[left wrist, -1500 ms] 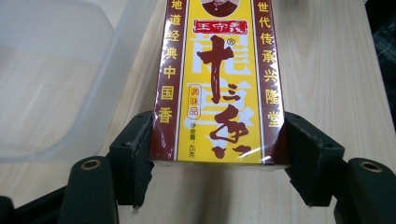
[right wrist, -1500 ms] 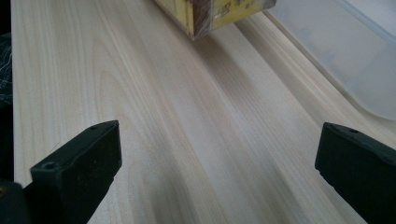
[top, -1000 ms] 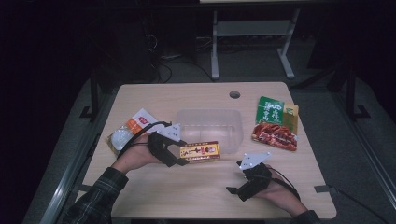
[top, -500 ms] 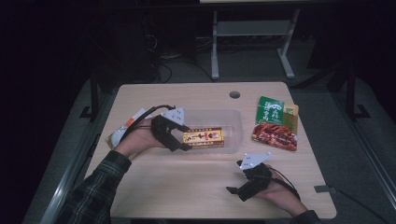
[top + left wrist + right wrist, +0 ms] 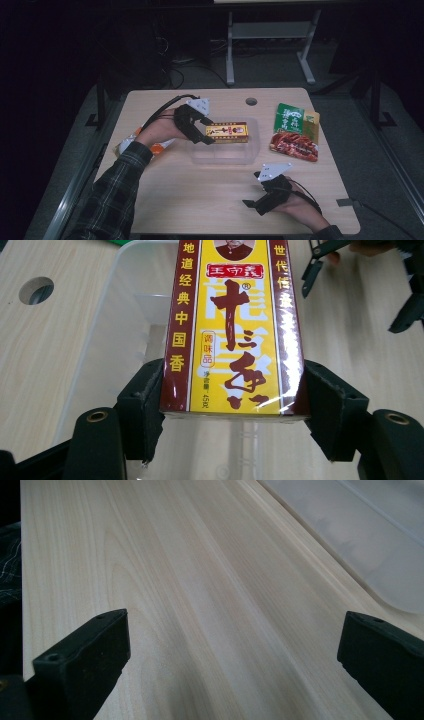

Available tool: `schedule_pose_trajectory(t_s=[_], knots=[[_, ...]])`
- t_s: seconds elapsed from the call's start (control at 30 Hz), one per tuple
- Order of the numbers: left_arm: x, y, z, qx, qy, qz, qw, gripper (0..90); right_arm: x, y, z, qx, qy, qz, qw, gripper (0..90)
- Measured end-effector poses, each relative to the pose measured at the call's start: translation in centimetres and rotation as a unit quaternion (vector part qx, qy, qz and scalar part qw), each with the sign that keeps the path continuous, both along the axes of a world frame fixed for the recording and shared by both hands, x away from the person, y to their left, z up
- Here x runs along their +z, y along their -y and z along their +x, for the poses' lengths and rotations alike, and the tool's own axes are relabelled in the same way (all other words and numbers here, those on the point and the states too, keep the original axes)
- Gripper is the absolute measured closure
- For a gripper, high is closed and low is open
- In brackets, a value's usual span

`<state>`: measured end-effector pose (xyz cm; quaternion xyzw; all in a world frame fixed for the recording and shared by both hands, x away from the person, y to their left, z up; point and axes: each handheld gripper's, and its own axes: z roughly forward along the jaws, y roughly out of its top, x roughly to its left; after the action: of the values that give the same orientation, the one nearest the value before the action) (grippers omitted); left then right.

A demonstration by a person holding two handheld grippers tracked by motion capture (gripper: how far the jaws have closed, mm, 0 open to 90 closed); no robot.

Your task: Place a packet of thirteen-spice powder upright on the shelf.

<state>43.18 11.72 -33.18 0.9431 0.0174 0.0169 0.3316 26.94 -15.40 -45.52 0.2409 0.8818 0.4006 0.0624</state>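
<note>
Your left gripper (image 5: 207,135) has its fingers (image 5: 142,405) spread wide and clamped on the near end of the yellow and dark-red cardboard seasoning box (image 5: 228,132) printed with Chinese characters. In the left gripper view the black pads press against both long sides of the box (image 5: 235,330), which runs straight away from the gripper. In the high view you hold the box level over the clear, shallow plastic tray (image 5: 225,155) in the middle of the pale wooden bench (image 5: 200,200); whether the box touches the tray's rim or floor cannot be told. The tray's translucent wall (image 5: 100,340) shows under and to the left of the box in the left gripper view.

Your right gripper (image 5: 260,200) rests low at the near right part of the bench, apart from the tray. Its fingers (image 5: 85,655) stand wide apart with nothing between them, just bare wood grain, and the tray's frosted corner (image 5: 360,535) lies ahead to the right.

To the right of the tray lie a green flat sachet (image 5: 288,117) and a red flat food packet (image 5: 295,145), touching or overlapping each other. An orange and white soft packet (image 5: 155,147) lies at the left, partly under your left forearm. A round hole (image 5: 251,101) sits near the far edge of the bench.
</note>
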Motion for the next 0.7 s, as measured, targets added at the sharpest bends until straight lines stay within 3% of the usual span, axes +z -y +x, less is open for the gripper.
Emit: schedule_pose_trajectory(t_s=[0.27, 0.53, 0.7], knots=[[-1.5, 1.3, 1.7, 0.002, -0.01, 0.006, 0.9999, 32.1, 0.0, 0.0, 0.0, 0.0, -0.002, 0.001, 1.0, 0.1], [-2.7, 2.8, 2.5, -0.002, -0.004, 0.034, 0.9994, 32.1, 0.0, 0.1, 0.0, 0.002, 0.001, 0.003, 1.0, 0.2], [-3.4, 3.4, 2.7, 0.001, -0.011, 0.042, 0.9991, 32.0, 0.0, 0.1, 0.1, 0.003, 0.002, 0.004, 1.0, 0.2]])
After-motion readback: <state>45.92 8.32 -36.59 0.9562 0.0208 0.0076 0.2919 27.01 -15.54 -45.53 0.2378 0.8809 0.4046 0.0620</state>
